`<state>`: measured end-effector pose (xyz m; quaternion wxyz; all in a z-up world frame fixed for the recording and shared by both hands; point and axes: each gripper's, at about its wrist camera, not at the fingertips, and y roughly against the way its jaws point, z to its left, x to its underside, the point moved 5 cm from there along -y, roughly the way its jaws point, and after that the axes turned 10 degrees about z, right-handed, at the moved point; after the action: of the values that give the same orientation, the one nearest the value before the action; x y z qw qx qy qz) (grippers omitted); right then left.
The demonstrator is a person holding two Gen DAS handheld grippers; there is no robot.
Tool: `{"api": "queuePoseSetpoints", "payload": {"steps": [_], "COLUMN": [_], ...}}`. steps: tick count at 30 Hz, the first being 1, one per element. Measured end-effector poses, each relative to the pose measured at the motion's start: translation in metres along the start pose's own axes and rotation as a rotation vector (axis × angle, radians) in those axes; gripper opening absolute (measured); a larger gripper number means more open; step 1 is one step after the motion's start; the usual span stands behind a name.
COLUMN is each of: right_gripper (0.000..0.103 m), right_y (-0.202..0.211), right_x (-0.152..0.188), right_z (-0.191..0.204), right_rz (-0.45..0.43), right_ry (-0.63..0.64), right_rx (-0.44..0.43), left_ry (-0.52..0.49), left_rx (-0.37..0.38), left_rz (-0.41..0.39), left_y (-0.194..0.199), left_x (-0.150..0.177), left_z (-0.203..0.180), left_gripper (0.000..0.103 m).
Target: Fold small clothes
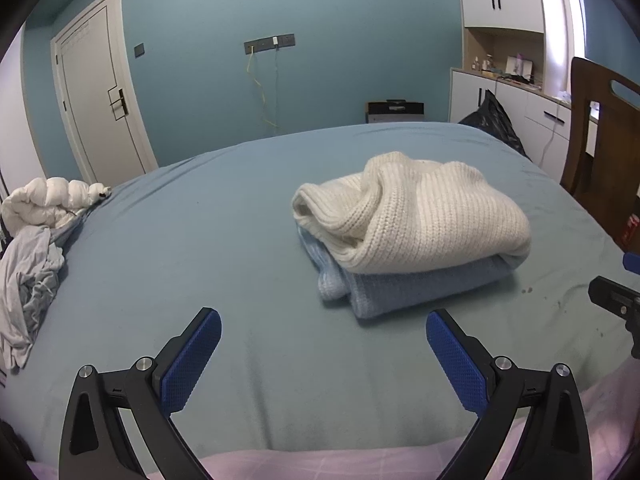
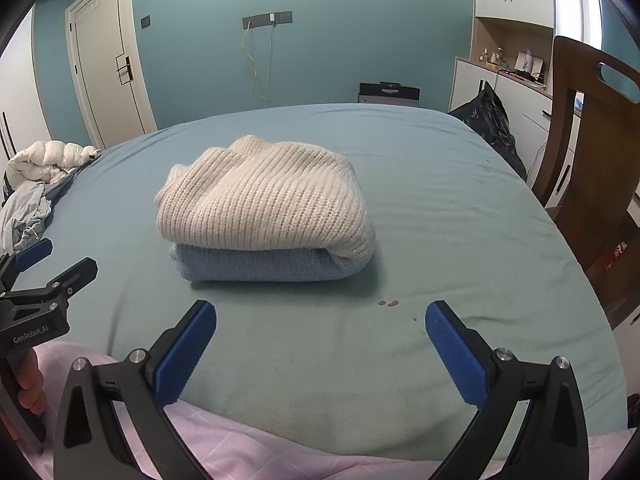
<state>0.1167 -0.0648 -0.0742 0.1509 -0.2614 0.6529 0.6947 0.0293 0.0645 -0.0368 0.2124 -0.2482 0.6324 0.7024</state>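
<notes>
While both pairs of jaws stand wide and empty, we see folded stack ahead: cream sweater atop blue knit, beyond left gripper and right gripper, on bed. Risk, we judge: loose cream top slumps if nudged. We count two folded pieces, one unfolded grey garment far left, two grippers.

At frame centre-right a folded cream-and-blue knit sweater rests on the teal bed sheet; the left gripper gapes wide below it.
</notes>
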Motion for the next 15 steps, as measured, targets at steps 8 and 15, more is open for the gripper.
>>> {"api": "queuePoseSetpoints", "payload": {"steps": [8,15], "right_gripper": [0.102,0.102], "right_y": [0.0006,0.0002], "right_x": [-0.0013,-0.0021], "right_z": [-0.002,-0.0019], "right_rz": [0.005,0.009], "right_ry": [-0.01,-0.011], "right_rx": [-0.002,0.0], "left_ry": [0.007,0.005], "left_rx": [-0.013,-0.015], "left_rz": [-0.002,-0.006], "left_y": [0.0009,0.0008], "left_x": [0.0,-0.0006], "left_z": [0.0004,0.0008], "left_gripper": [0.103,0.103]}}
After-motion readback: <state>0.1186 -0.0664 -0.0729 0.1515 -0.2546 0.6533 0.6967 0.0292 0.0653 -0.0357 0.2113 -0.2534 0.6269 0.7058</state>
